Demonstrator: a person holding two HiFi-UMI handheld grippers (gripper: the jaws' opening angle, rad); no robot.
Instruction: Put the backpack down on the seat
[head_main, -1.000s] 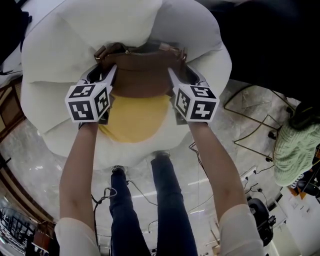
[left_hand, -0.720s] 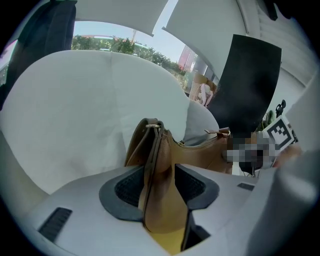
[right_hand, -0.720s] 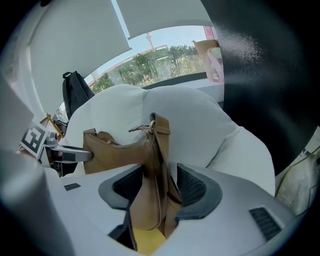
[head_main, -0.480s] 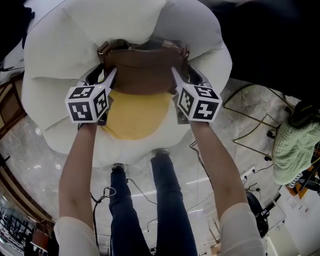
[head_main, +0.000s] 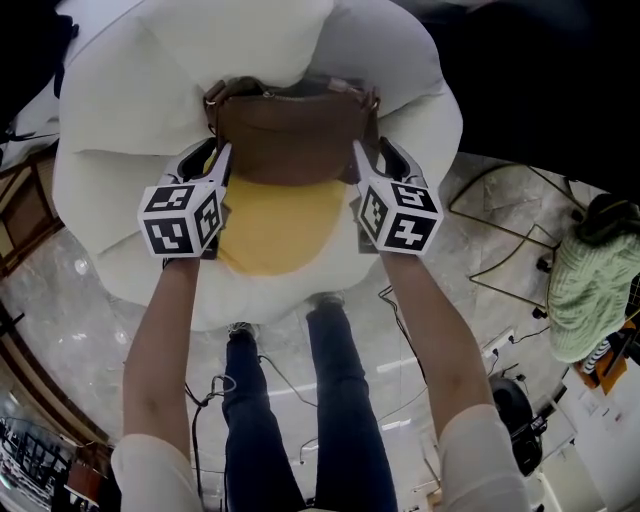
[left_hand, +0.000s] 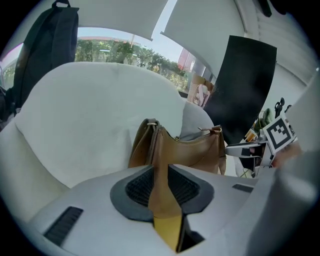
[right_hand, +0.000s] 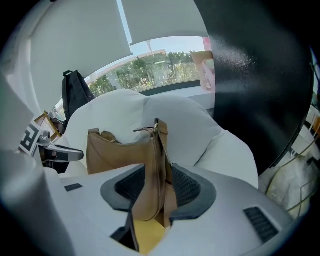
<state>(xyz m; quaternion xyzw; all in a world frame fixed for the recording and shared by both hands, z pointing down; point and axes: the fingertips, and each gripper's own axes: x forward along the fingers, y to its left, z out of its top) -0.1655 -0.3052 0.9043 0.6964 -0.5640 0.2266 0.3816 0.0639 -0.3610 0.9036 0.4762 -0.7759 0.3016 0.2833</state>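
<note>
On the white cushioned seat (head_main: 110, 150), resting against its back and just above the yellow centre pad (head_main: 285, 225), we find the brown backpack (head_main: 290, 140) set down and standing upright. At its two ends we record the left gripper (left_hand: 160, 167) and the right gripper (right_hand: 159, 167), each just beside the backpack and pointed down toward it. Both pairs of jaws stand apart and have just been closing, the left to a narrow gap, the right to a wide one; neither pinches anything, and the backpack's end only shows through each gap.
</note>
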